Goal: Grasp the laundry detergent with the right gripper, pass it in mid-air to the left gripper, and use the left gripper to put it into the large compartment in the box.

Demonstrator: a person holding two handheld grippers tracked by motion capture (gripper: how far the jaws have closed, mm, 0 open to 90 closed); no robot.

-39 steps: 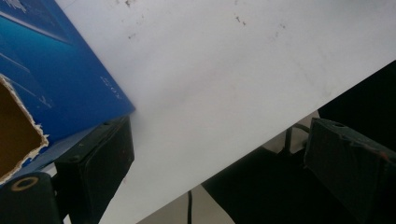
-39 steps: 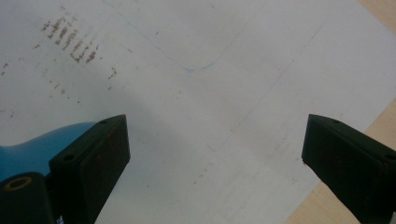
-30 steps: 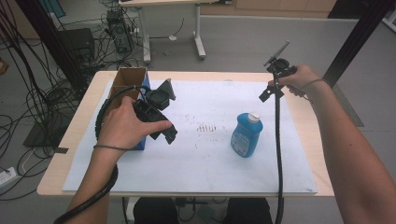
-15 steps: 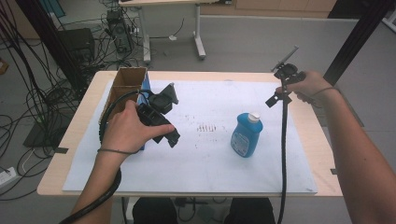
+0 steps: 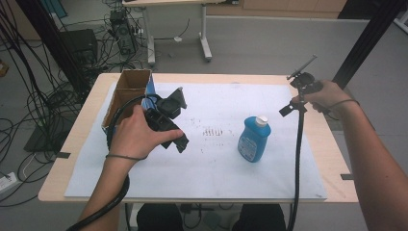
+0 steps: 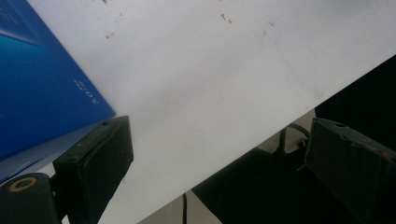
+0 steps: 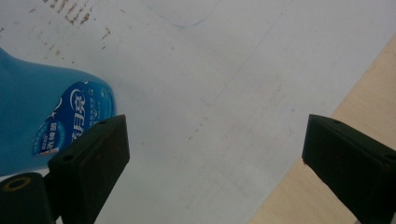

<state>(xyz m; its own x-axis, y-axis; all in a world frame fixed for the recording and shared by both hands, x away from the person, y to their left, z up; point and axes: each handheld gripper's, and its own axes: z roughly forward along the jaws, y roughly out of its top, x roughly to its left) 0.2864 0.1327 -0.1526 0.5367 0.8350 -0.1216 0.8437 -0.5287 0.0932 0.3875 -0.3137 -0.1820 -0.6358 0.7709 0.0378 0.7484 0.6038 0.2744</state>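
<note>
Left gripper [image 5: 179,137] held low over the left part of the table, jaws spread wide and empty in the left gripper view, with white paper [image 6: 224,79] between them and a blue face of the box [image 6: 42,79] just beside one jaw; gripped from above by the left hand [image 5: 137,134], thick black cable [image 5: 103,207] trailing back along the forearm toward the near edge. Directly left of that gripper and touching or nearly touching it, an open cardboard box [image 5: 126,94] with a blue side, standing upright at the far left of the white sheet [image 5: 211,168]. Right gripper [image 5: 288,107] held up at the far right of the table by the right hand [image 5: 327,96], jaws likewise wide apart and holding nothing in the right gripper view, bare paper and a strip of wooden table edge [image 7: 359,70] showing between and beyond them; black cable [image 5: 297,168] hanging straight down toward the near edge. Blue bottle [image 5: 253,139] with a white cap standing upright on the sheet right of centre, between the two grippers, nearer the right one yet clearly apart from it; seen in the right gripper view just beyond one jaw, label facing the camera. Small dark marks [image 5: 211,131] on the paper left of the bottle. Wooden table [image 5: 62,178] under the sheet, grey floor and tangled cables beyond
</note>
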